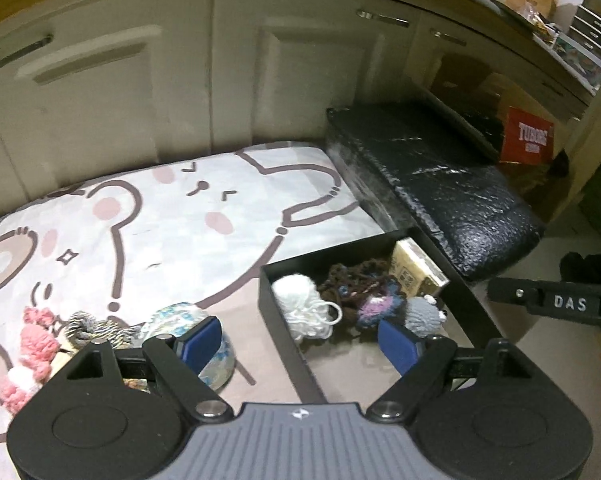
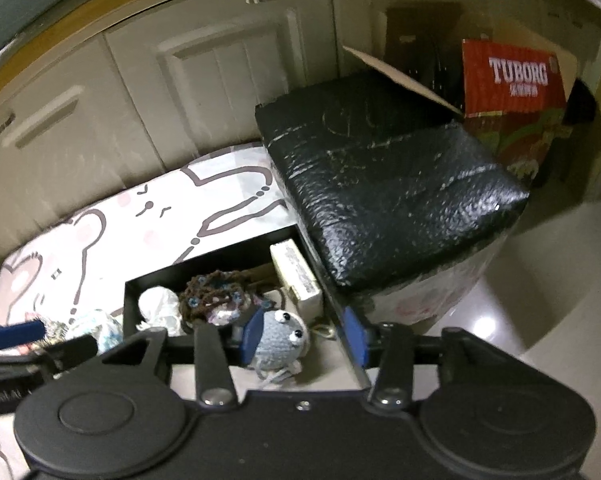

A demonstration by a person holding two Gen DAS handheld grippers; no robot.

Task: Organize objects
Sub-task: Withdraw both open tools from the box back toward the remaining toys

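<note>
Fuzzy crocheted toy (image 2: pixel 278 336) in rectangular black box (image 2: pixel 228 258)

Left wrist view: pink crochet piece (image 1: pixel 32 354) partly behind the left gripper (image 1: pixel 300 344) body & cut at frame edge; striped knit item (image 1: pixel 100 326) and pale blue-white ball (image 1: pixel 188 316) half hidden by the near finger. Black box (image 1: pixel 284 320) near wall covered by gripper. Right gripper (image 1: pixel 556 304) cut off at right edge, jaws not visible there. Right wrist view: whole frame smeared; grey googly-eyed toy (image 2: pixel 280 340) lower part hidden; box label (image 2: pixel 300 272) unreadable.
</note>
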